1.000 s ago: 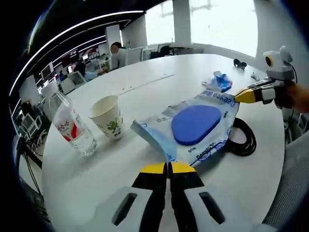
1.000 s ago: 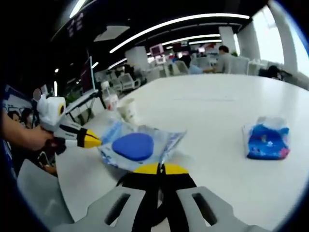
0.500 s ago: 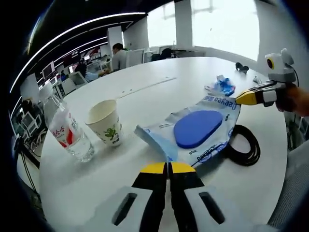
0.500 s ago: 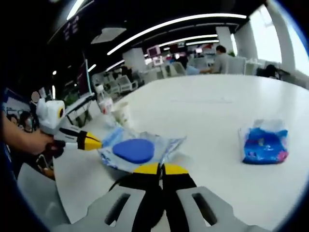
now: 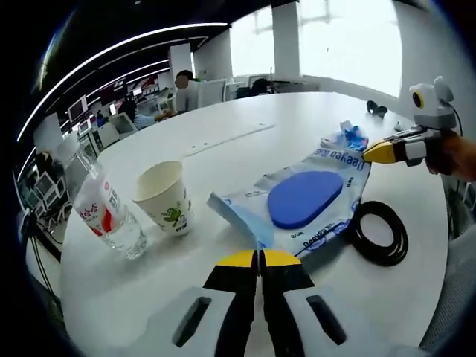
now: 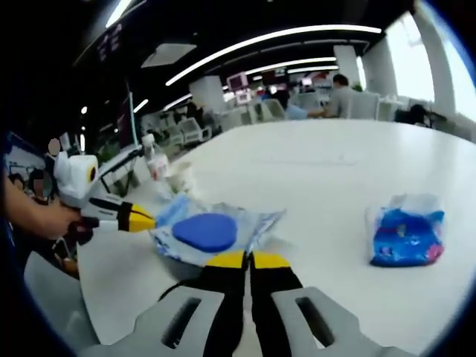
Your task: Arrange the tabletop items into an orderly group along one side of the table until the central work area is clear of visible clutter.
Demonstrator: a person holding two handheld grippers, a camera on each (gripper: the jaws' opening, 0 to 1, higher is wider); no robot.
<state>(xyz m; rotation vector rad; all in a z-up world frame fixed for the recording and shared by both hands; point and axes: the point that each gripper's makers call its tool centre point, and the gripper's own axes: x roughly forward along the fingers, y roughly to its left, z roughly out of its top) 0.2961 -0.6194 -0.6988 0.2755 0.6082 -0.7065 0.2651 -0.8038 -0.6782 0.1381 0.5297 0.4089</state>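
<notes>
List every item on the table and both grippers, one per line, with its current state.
Left gripper: shut, holding nothing.
Right gripper: shut, holding nothing.
Water bottle: tilted, nearly empty.
Paper cup: upright, open top.
Clear plastic package with a blue oval pad: lying flat, crumpled.
Black cable: coiled, partly under the package.
Blue tissue pack: lying flat, apart from the rest.

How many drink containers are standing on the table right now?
2: a clear plastic water bottle with a red label near the table's edge, and a paper cup right beside it, between the bottle and the blue packet. Others could be out of sight.
</notes>
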